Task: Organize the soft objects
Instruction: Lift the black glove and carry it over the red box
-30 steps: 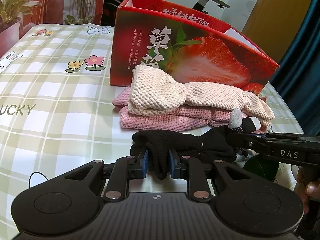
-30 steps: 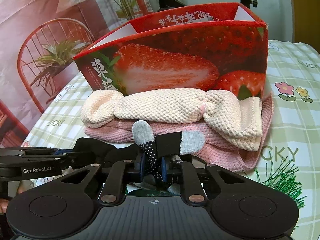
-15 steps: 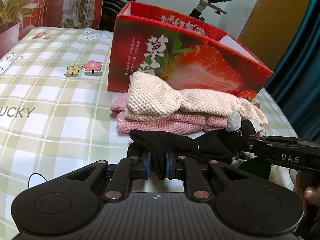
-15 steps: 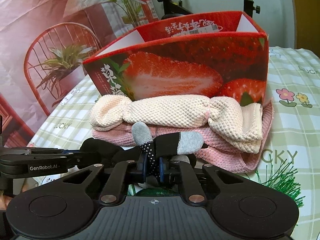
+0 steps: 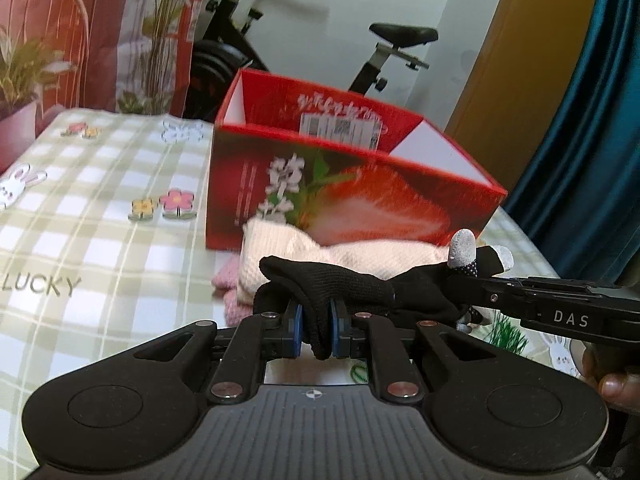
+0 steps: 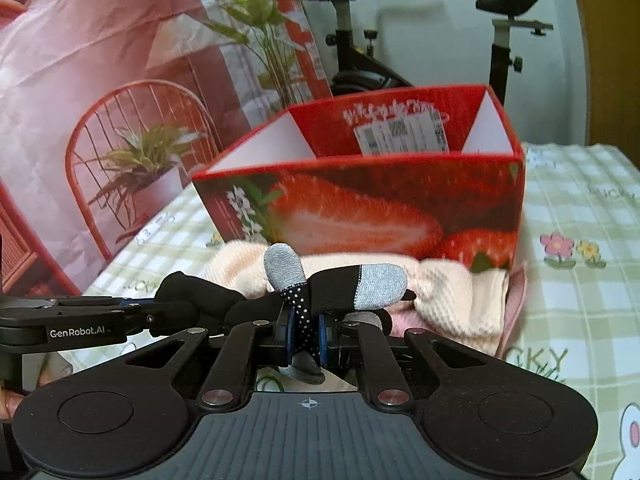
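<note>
A black knit glove with grey fingertips hangs stretched between both grippers, lifted off the table. My left gripper is shut on its cuff end. My right gripper is shut on its finger end, where two grey-tipped glove fingers stick up. Behind the glove lies a cream knit cloth on a pink knit cloth. Beyond them stands an open red strawberry box, also seen in the right wrist view. The right gripper's body shows at the right of the left wrist view.
The table wears a green checked cloth with flowers and rabbits. An exercise bike stands behind the box, a printed red backdrop at the left. A blue curtain hangs at the right.
Both grippers have risen with the glove, lifting it off the table. The views tilted up, so the box's open top and the room behind now show.
</note>
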